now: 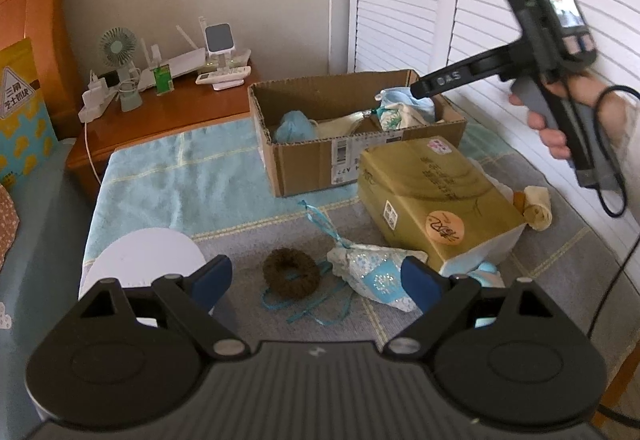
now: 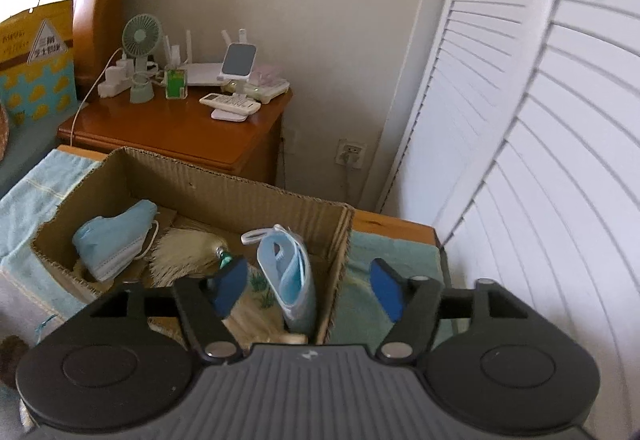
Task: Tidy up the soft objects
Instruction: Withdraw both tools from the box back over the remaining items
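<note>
My left claw (image 1: 316, 280) is spread wide and holds nothing; between its blue pads (image 1: 214, 280) I look down on a brown scrunchie (image 1: 291, 277) lying flat on the grey towel (image 1: 348, 324), with a thin blue ribbon (image 1: 308, 306) looping around it. Just beside the scrunchie, close to my right-side pad, lies a small sparkly blue-and-white pouch (image 1: 374, 274). A white round disc (image 1: 146, 260) sits off to the left of the claw. Past the pouch stands a gold-wrapped box (image 1: 436, 196), tilted, with a cream rolled cloth (image 1: 538, 208) at its far end. Beyond that is the open cardboard box (image 1: 308, 160) on the pale blue towel (image 1: 176, 176). My right claw (image 2: 308, 288) is also wide open and empty, hovering over the near right corner of the cardboard box (image 2: 240, 188), one pad above the inside and the other outside the wall. Right below it a blue face mask (image 2: 290, 280) stands on edge against the box wall; beside it lies a cream tassel (image 2: 188, 252), and further left another blue mask (image 2: 116, 240). Behind the box is a wooden nightstand (image 2: 176, 136) carrying a small green fan (image 2: 141, 52), a router (image 2: 202, 74) and a remote (image 2: 230, 104), and white louvred doors (image 2: 520, 120) run along the right.
</note>
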